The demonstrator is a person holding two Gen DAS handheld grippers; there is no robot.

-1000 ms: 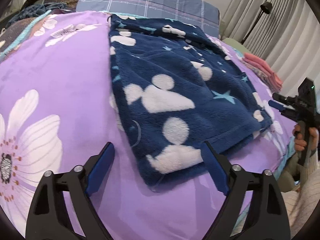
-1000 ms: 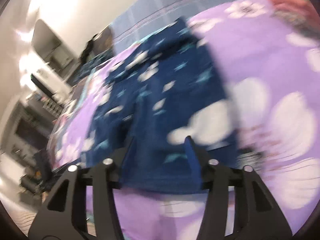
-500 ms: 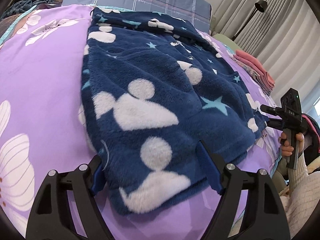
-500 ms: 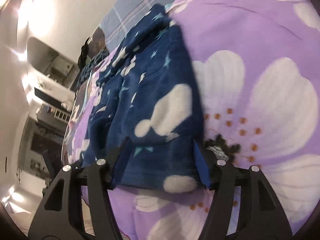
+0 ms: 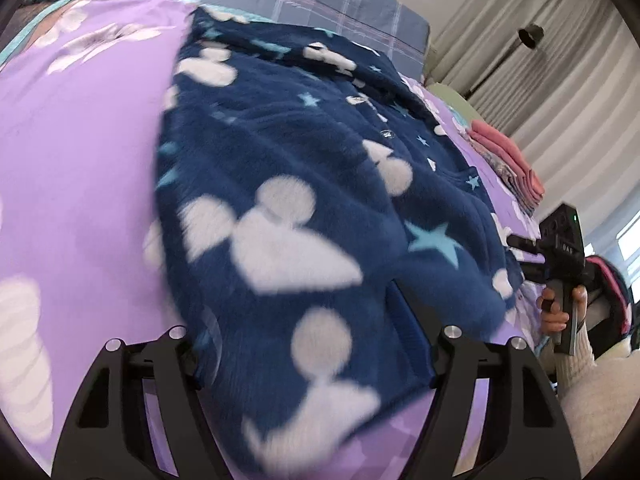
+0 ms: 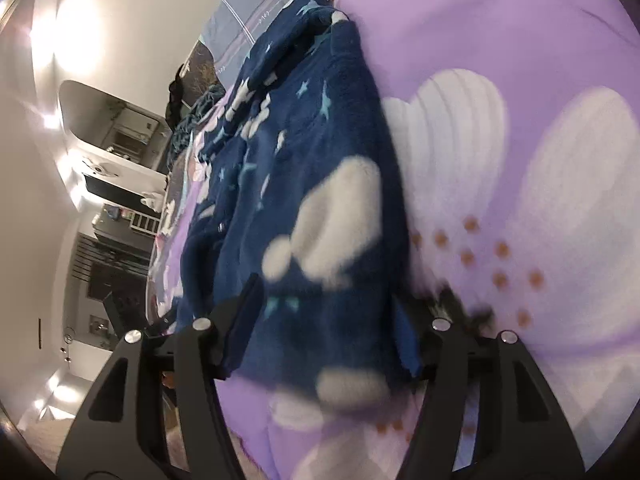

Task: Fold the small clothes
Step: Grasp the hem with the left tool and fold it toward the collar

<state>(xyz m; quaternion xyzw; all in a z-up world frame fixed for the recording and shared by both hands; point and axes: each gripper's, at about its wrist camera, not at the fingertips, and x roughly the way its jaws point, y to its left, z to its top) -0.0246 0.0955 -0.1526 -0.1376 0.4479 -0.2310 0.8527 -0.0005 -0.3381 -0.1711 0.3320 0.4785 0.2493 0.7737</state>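
A dark blue fleece garment (image 5: pixel 300 184) with white shapes and teal stars lies flat on the purple flowered bedspread (image 5: pixel 80 160). My left gripper (image 5: pixel 296 320) straddles its near left hem corner. Its jaws are closing with the fleece between them; one finger lies on top and the other is partly under the edge. My right gripper (image 6: pixel 324 296) straddles the near right corner of the garment (image 6: pixel 320 184), jaws apart with fabric between them. The left wrist view shows that right gripper (image 5: pixel 520 256) at the garment's right edge, held by a hand (image 5: pixel 556 312).
A stack of folded pink clothes (image 5: pixel 508 160) lies at the bed's far right. A plaid pillow (image 5: pixel 300 4) sits at the head of the bed, with a floor lamp (image 5: pixel 528 36) and curtains behind. The bed's near edge runs just below both grippers.
My left gripper moved forward until the hem corner lay between its fingers, and its jaws narrowed. My right gripper dropped and tilted down onto the right corner, jaws slightly wider.
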